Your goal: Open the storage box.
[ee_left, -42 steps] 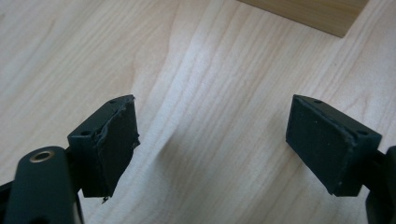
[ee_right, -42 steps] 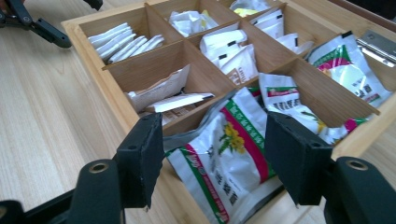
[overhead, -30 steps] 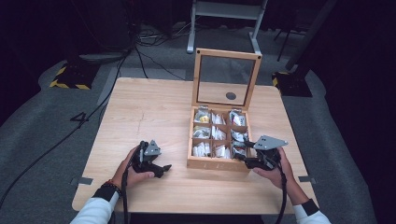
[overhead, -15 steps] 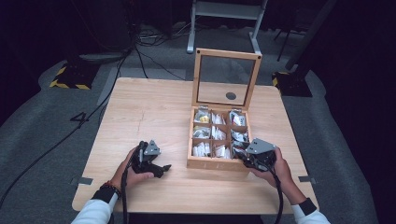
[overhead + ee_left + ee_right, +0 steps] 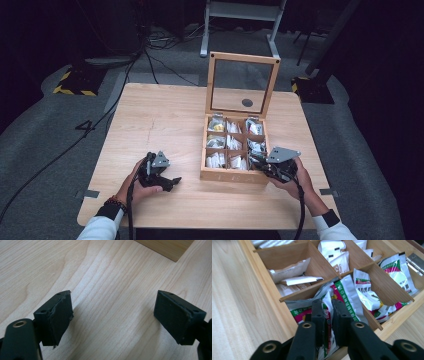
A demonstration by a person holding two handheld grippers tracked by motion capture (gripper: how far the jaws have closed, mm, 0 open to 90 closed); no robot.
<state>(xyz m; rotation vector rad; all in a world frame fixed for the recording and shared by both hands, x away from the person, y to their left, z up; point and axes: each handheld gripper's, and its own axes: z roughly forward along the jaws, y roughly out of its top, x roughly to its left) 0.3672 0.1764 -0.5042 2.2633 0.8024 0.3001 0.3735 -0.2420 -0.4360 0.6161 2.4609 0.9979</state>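
Bare table [image 5: 165, 125] left of upright-lidded box [image 5: 235, 150]

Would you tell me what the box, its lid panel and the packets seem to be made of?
Box: light wood with visible grain, matt. Lid panel: clear glass or acrylic, since the floor shows through. Packets: glossy printed plastic or foil film, crinkled and shiny.

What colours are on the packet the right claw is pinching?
White with green and pink-red print; the packet shows best in the right gripper view.

One desk [image 5: 165, 120], one wooden box [image 5: 235, 175] with nine compartments, one upright glass lid [image 5: 243, 83], two grippers, two hands, sachets too many to count
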